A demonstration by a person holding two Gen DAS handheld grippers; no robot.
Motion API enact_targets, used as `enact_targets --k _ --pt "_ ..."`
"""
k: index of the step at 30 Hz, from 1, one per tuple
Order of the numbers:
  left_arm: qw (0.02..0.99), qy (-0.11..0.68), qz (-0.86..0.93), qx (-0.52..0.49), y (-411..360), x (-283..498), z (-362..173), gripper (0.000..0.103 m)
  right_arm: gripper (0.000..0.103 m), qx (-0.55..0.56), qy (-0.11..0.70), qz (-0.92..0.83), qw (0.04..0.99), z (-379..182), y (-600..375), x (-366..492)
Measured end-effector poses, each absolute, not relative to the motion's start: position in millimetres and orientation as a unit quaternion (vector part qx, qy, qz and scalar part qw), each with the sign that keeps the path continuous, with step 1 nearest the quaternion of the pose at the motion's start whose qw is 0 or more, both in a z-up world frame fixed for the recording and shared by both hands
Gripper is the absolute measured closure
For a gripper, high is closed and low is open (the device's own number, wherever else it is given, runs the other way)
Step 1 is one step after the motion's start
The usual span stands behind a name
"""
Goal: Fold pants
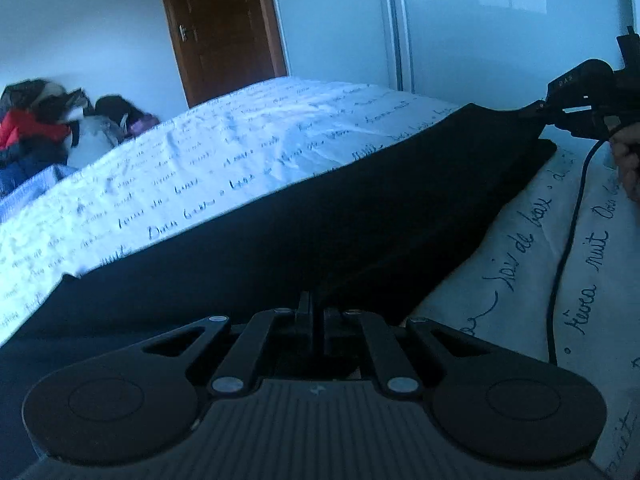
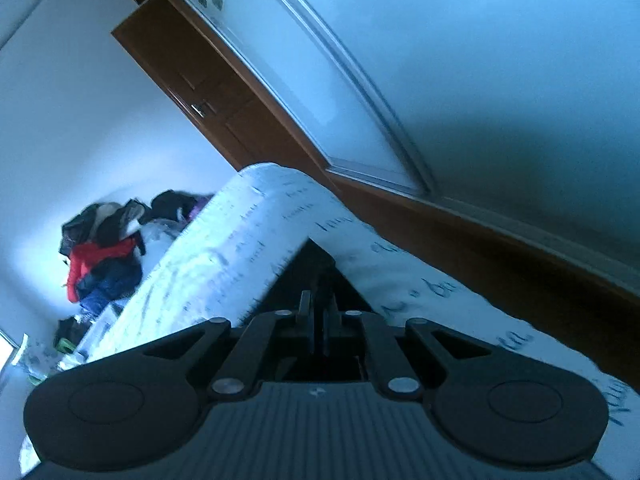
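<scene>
The black pants (image 1: 320,208) lie stretched across the white bed cover with handwriting print (image 1: 200,160). My left gripper (image 1: 316,308) is shut on the near edge of the pants. My right gripper (image 1: 540,110) shows at the far right of the left wrist view, shut on the far end of the pants and lifting it slightly. In the right wrist view my right gripper (image 2: 318,304) is shut on dark cloth of the pants (image 2: 312,264), with the bed cover (image 2: 248,240) behind it. That view is strongly tilted.
A pile of clothes with a red garment (image 1: 36,128) lies at the far left end of the bed; it also shows in the right wrist view (image 2: 100,256). A brown wooden door (image 1: 216,28) and a white wardrobe (image 1: 460,40) stand behind. A black cable (image 1: 568,240) hangs from the right gripper.
</scene>
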State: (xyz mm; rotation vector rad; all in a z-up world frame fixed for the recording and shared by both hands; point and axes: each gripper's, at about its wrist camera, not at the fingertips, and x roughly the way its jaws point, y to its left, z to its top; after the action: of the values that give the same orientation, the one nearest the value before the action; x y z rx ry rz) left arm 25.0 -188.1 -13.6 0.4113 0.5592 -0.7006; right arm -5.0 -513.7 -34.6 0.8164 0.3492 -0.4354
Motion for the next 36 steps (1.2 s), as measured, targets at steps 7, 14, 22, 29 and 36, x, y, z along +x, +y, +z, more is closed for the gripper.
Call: enact_targets --k 7,14,22,29,36 --pt "0.870 0.285 -0.348 0.203 -190 27 -17 0.090 0.099 0.331 0.190 -0.220 0.898 -27 -508 -9" --pt "0.864 0.282 -0.353 0.224 -185 19 -19 0.090 0.099 0.327 0.210 -0.220 0.895 -33 -507 -19" --pt "0.849 0.288 -0.386 0.218 -178 15 -8 0.064 0.085 0.284 0.218 -0.292 0.887 -24 -502 -27" --pt "0.868 0.290 -0.383 0.124 -168 37 22 0.053 0.084 0.134 0.242 -0.187 0.943 4 -441 10" --pt "0.867 0.319 -0.315 0.216 -190 46 -17 0.059 0.084 0.158 0.297 -0.191 0.922 -24 -450 33"
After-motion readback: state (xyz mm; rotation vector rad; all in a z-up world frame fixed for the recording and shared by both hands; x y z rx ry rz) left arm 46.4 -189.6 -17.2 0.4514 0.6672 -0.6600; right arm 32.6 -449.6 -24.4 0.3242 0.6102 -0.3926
